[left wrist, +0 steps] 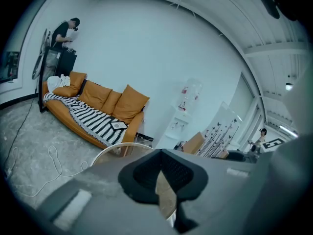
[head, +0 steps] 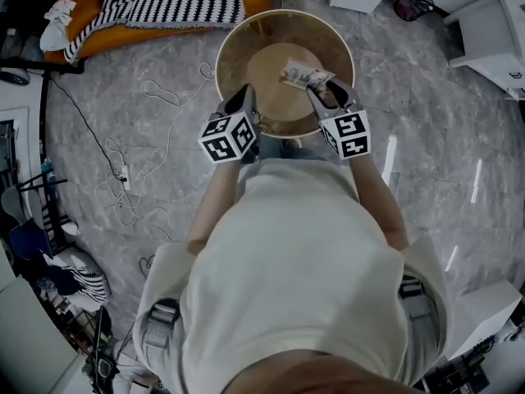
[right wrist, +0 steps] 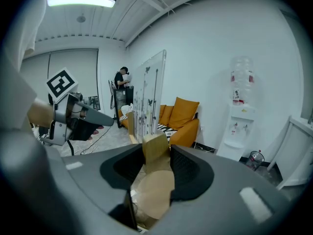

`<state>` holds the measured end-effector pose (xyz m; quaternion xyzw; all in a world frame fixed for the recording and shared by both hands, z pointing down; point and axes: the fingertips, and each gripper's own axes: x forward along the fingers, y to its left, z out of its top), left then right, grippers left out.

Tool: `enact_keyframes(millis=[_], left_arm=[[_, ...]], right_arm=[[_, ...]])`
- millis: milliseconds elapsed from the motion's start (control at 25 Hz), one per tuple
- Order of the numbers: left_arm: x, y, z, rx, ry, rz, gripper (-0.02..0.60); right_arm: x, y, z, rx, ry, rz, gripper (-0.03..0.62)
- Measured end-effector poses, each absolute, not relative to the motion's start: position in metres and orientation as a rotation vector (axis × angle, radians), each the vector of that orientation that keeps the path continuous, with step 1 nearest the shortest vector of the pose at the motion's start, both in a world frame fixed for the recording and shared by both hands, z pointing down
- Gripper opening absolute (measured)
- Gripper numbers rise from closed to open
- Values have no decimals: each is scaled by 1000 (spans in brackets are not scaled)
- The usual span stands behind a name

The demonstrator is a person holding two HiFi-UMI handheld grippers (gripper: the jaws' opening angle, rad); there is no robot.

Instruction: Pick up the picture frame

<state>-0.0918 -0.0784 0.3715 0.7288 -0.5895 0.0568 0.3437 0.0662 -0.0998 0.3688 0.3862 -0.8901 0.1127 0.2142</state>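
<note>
The picture frame [head: 305, 75] is a clear panel printed with butterflies [right wrist: 149, 97], standing upright on a light wooden block [right wrist: 155, 148]. My right gripper [right wrist: 156, 155] is shut on that block, and the frame hangs above the round wooden table [head: 238, 35]. In the head view the right gripper [head: 321, 97] reaches over the table's near right side. My left gripper [head: 244, 105] hovers beside it at the near left, its fingertips together with nothing in them. From the left gripper [left wrist: 161, 155] view the frame [left wrist: 220, 131] stands off to the right, apart from it.
An orange sofa [head: 164, 2] with a striped blanket stands beyond the table. Cables [head: 123, 179] trail over the grey floor at the left. White cabinets [head: 492, 31] are at the right, a water dispenser [right wrist: 242, 106] is by the wall, and a person [left wrist: 63, 33] stands at the back.
</note>
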Motion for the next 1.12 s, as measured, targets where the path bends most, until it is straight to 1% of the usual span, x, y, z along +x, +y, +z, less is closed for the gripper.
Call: enact_keyframes(millis=[720,1120], left_arm=[[-90,-78,374,1870,-1532,128,0],[-91,-77,372,1869,-1535,115,0]], right_arm=[[72,-97,367,1075,-2483,351,172],[64,-92,367,1049,-2487,323,172]])
